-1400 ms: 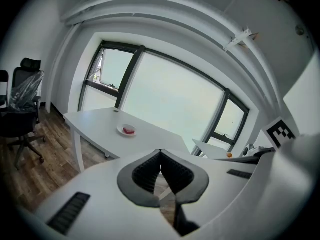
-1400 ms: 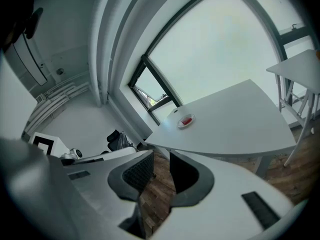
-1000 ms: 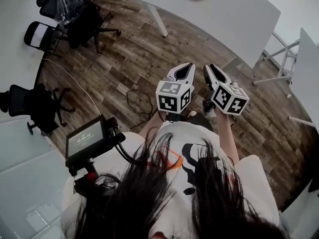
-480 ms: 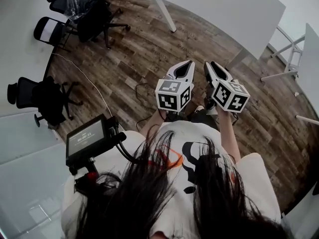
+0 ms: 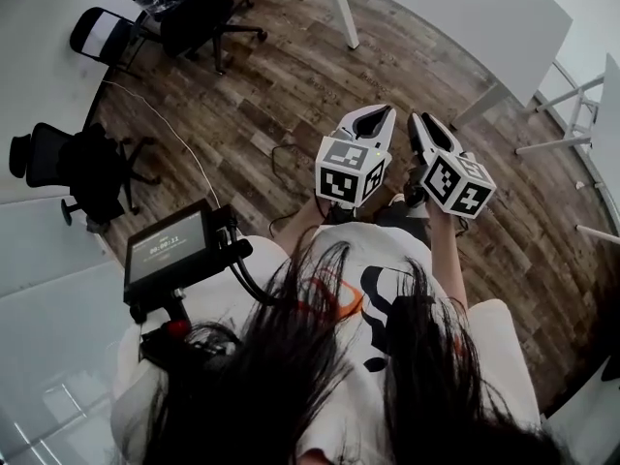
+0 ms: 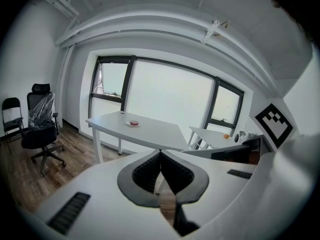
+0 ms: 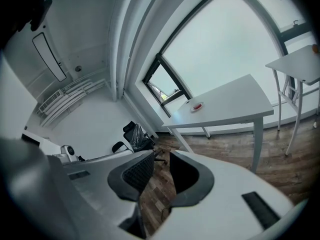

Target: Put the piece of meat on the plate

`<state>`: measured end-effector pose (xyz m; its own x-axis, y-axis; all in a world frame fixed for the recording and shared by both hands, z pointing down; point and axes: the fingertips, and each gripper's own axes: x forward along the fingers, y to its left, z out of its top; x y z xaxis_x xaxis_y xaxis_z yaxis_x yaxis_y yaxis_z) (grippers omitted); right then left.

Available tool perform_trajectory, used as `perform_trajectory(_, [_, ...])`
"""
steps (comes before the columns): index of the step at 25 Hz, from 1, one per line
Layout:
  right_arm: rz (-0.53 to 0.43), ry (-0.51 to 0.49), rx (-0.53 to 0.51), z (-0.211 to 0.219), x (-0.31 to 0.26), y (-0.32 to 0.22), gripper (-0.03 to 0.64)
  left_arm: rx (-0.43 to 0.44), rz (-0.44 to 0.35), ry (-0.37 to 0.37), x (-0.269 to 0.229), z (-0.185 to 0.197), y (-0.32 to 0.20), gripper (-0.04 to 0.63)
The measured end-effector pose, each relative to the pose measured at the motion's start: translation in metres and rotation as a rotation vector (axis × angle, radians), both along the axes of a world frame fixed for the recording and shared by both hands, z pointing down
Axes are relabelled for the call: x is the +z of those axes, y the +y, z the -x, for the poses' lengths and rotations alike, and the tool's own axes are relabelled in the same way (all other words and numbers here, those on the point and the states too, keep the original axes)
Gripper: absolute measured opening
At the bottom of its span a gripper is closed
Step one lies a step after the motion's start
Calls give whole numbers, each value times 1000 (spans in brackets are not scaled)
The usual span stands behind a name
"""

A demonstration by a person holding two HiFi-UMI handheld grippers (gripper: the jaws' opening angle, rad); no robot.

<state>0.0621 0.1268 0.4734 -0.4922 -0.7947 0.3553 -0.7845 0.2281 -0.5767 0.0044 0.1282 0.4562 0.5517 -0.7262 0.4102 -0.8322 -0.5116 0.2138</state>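
Holding the left gripper (image 6: 160,153) and the right gripper (image 7: 161,155) out ahead of my chest, I am pointing both toward the white counter (image 6: 150,131) across the room.

Left gripper: its jaws are meeting at the tips and are gripping nothing. Only wood floor (image 5: 271,85) is showing through the small opening behind the tips.

Right gripper: its jaws are standing slightly apart, leaving a narrow slot. Nothing is sitting in that slot, and floor boards are showing through it.

In the head view the two grippers are lying side by side over the floor, near each other but apart. Their marker cubes (image 5: 354,170) are facing up at me.

The meat (image 6: 134,122), a small red piece, is sitting on the plate (image 6: 128,124), so far as this distance is letting me judge. The plate is resting on the counter, toward its left end in the left gripper view and well apart from both grippers. In the head view only the plate's edge is showing, at the top border.

The counter is standing before a wide window (image 6: 165,91). Black chairs (image 5: 82,168) are standing along the left side of the room. A small screen (image 5: 172,250) is riding on a mount at my left side.
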Motion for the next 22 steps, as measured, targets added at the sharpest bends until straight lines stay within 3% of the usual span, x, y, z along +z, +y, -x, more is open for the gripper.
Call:
perform_trajectory(6, [-2, 33, 33, 57, 0, 33, 107, 16, -15, 26, -3, 57, 30, 6])
perform_trajectory(22, [-12, 70, 58, 64, 13, 47, 107, 47, -54, 66, 4, 59, 32, 6])
